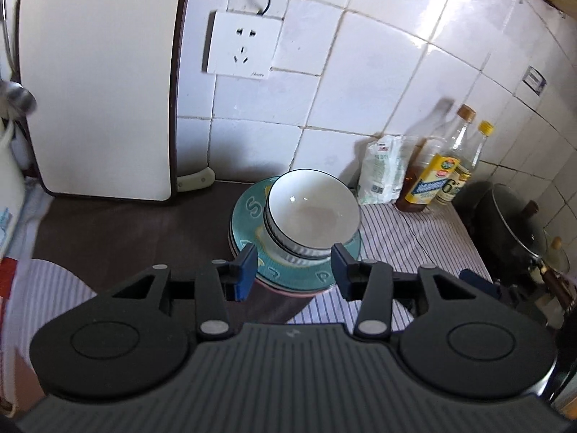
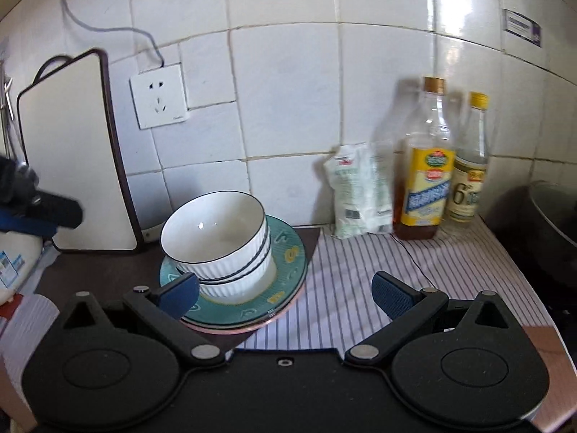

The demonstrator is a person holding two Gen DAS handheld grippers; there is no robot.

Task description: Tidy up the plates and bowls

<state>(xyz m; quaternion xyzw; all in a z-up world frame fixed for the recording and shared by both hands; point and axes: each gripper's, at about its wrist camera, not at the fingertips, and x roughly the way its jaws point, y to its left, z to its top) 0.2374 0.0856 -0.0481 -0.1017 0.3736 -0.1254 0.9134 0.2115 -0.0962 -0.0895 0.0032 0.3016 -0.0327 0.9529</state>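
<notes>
Stacked white ribbed bowls (image 1: pixel 312 213) (image 2: pixel 220 241) with dark rims sit on a teal patterned plate (image 1: pixel 252 213) (image 2: pixel 288 252), which lies on a pink plate (image 2: pixel 252 326). The stack stands on the dark counter near the tiled wall. My left gripper (image 1: pixel 294 272) is open and empty, just in front of and above the stack's near edge. My right gripper (image 2: pixel 285 296) is open wide and empty; its left finger (image 2: pixel 180 294) is beside the plates' near left rim, not touching as far as I can see.
A white cutting board (image 1: pixel 101 83) (image 2: pixel 72 155) leans on the wall at left. A wall socket (image 1: pixel 241 45) is above. A white bag (image 2: pixel 360 191), two bottles (image 2: pixel 427 166) and a dark pot (image 1: pixel 512 227) stand at right on a striped cloth (image 2: pixel 360 288).
</notes>
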